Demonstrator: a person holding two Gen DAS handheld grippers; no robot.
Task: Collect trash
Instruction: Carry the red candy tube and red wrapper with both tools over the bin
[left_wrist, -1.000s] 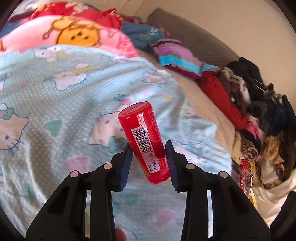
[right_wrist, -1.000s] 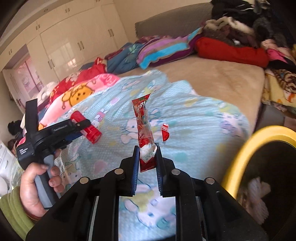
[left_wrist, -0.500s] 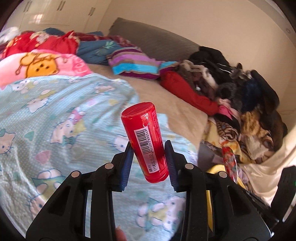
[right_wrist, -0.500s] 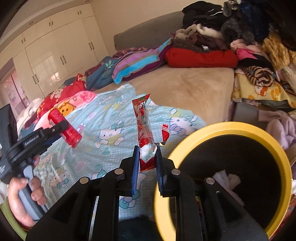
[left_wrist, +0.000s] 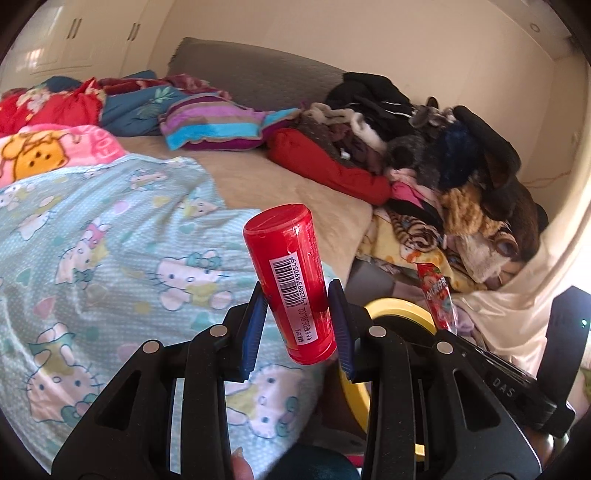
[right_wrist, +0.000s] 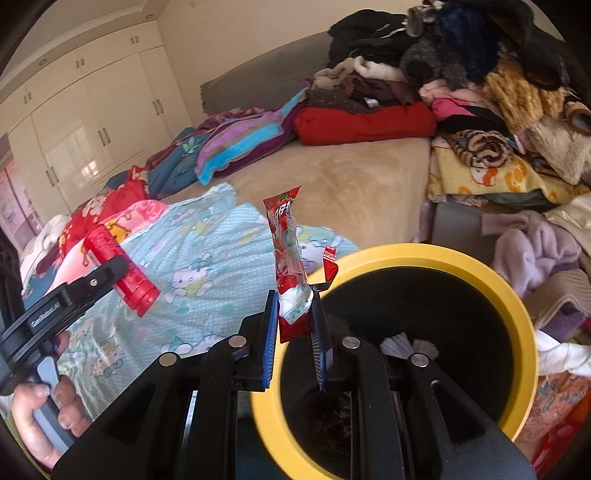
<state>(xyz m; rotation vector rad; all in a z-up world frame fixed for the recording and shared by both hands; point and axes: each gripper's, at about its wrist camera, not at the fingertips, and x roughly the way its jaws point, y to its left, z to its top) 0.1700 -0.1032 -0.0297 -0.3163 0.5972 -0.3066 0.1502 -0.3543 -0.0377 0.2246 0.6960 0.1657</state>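
My left gripper is shut on a red plastic bottle with a barcode label, held upright above the blue cartoon blanket. The bottle also shows in the right wrist view, left of the bin. My right gripper is shut on a red snack wrapper, held over the near left rim of a yellow-rimmed black bin. The wrapper and the bin's rim show at right in the left wrist view.
White crumpled trash lies inside the bin. A heap of clothes is piled on the bed's far right. Folded blankets lie along the grey headboard. White wardrobes stand at the far left.
Both grippers have swung right toward the bin with their loads. The bin now fills the lower right of the right wrist view, and its rim has come into the left wrist view.
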